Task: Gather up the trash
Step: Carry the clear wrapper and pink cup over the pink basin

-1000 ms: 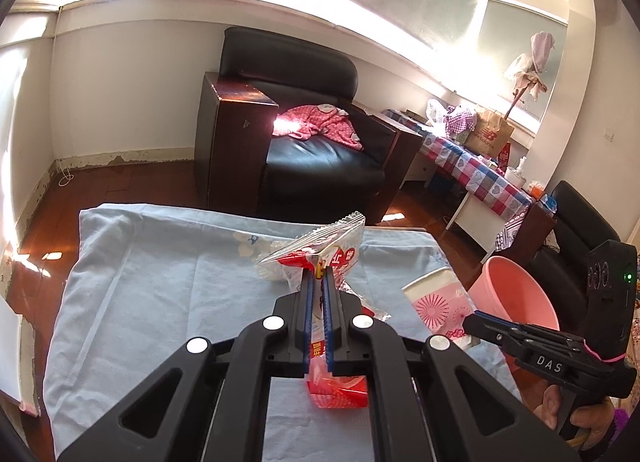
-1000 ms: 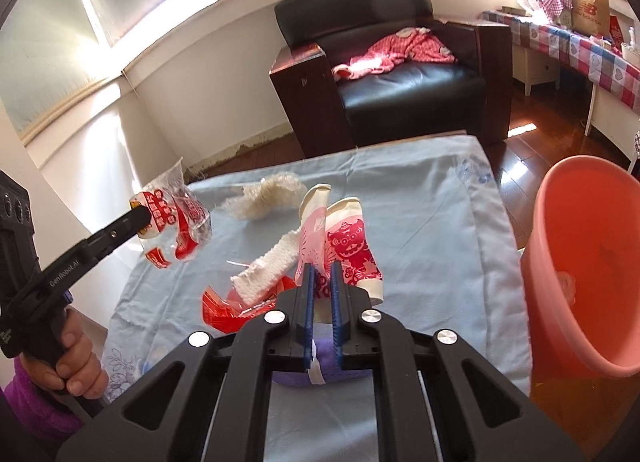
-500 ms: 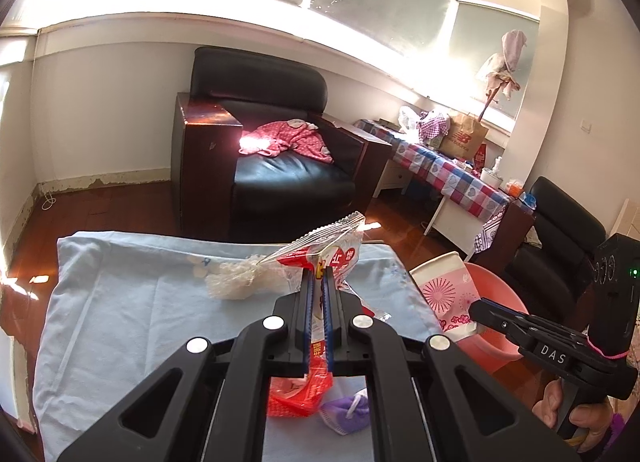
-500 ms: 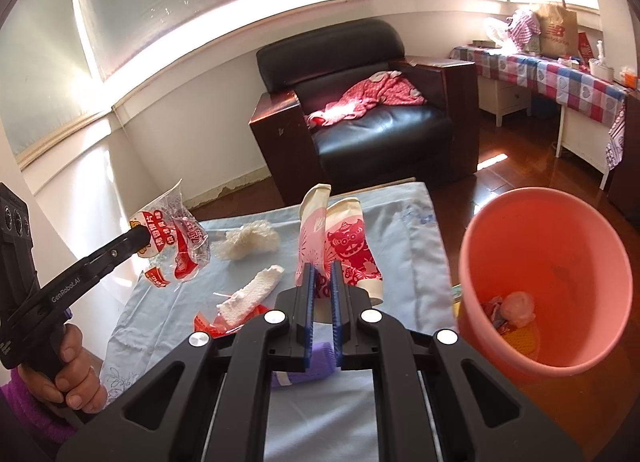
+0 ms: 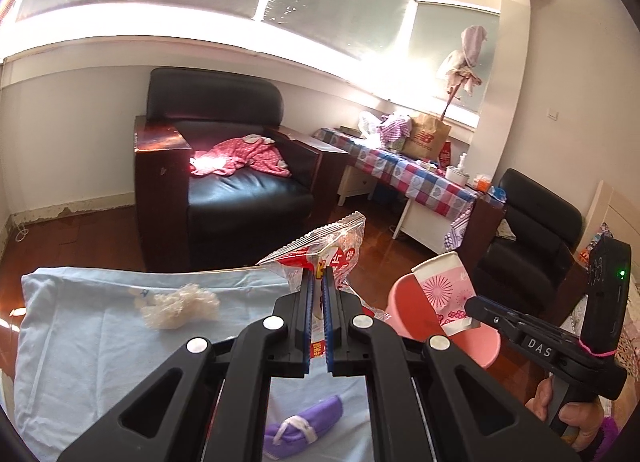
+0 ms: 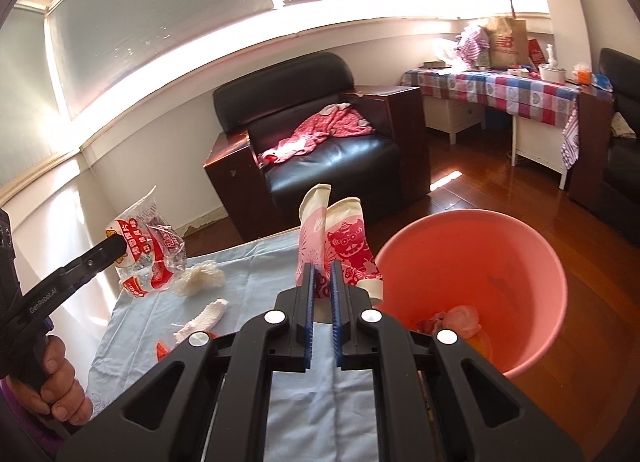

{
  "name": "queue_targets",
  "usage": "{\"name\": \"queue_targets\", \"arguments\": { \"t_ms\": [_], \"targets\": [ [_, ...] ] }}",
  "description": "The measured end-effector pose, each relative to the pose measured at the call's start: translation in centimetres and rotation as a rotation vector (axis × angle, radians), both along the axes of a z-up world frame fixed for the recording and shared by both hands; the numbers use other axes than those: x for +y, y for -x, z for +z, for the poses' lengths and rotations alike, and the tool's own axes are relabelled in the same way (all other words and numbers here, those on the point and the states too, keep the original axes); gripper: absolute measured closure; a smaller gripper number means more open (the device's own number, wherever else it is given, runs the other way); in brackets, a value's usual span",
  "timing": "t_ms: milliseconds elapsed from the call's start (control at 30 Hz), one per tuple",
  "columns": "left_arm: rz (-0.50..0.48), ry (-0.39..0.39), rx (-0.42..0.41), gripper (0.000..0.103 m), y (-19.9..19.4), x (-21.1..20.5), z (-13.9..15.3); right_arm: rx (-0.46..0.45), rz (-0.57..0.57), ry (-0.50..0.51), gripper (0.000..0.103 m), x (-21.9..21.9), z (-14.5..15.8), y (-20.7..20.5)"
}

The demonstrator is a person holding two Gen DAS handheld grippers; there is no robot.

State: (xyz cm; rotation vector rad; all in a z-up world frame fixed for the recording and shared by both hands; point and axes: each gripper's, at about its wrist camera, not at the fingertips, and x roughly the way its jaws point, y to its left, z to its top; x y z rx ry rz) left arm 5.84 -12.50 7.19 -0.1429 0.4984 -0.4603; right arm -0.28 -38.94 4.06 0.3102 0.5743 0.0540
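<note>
Blue-clothed tabletop (image 6: 328, 414), sunlit room. Left gripper (image 5: 316, 298): jaws closed on a clear snack wrapper (image 5: 320, 250), held aloft. Right gripper (image 6: 320, 286): jaws closed on crushed paper cups (image 6: 340, 246), upright; pink bin (image 6: 472, 286) lies just right of these jaws, nearer this hand.

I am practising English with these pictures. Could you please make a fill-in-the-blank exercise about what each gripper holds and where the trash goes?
1. The left gripper is shut on a clear plastic ____ with red print.
2. The right gripper is shut on a flattened paper ____ with a red lion pattern.
3. The bucket beside the table is ____ in colour.
4. On the blue cloth, a small ____ pouch lies near the left gripper.

Missing words: wrapper, cup, pink, purple
</note>
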Motion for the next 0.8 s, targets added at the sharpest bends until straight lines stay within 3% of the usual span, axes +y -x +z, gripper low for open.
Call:
{"name": "queue_targets", "arguments": {
  "t_ms": [400,800],
  "targets": [
    [-0.128,-0.010,-0.037,0.099,-0.1,-7.0,0.6,0.006,-0.105,-0.016,0.095,-3.9,-1.1,1.7],
    [-0.230,-0.040,-0.018,0.099,-0.5,-12.6,-1.0,0.024,-0.174,-0.031,0.095,-6.3,-2.5,2.8]
  ]
}}
